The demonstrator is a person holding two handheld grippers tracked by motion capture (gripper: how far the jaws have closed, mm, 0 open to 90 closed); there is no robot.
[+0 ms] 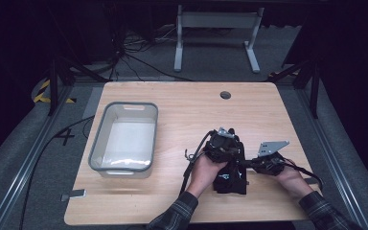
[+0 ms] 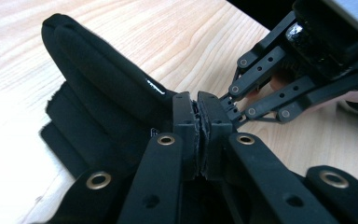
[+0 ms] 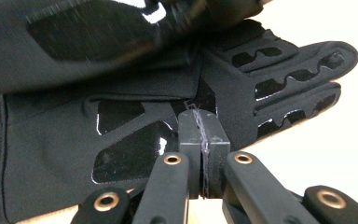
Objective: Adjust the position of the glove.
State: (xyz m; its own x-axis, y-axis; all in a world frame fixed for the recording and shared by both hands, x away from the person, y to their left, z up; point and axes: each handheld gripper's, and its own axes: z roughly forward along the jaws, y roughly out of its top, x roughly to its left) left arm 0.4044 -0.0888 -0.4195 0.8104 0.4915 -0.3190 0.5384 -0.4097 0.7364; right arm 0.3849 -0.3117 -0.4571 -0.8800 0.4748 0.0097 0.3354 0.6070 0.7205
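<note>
A black glove [image 1: 231,178] with glossy patches lies on the wooden table [image 1: 182,110], front right of centre. My left gripper [image 1: 226,152] sits over its far end, jaws shut on a fold of the glove [image 2: 102,88] that lifts off the wood. My right gripper [image 1: 247,164] comes in from the right and is shut on the glove's edge. In the right gripper view the glove [image 3: 121,121] lies flat with its padded fingers to the right. Its upper part is raised and blurred. The left gripper view has my right gripper [image 2: 230,109] just beyond my left gripper [image 2: 198,116].
A grey plastic bin [image 1: 106,120] stands on the left half of the table, with something pale on its floor. A round cable hole [image 1: 225,95] is near the far edge. A small grey tag [image 1: 74,195] lies at the front left corner.
</note>
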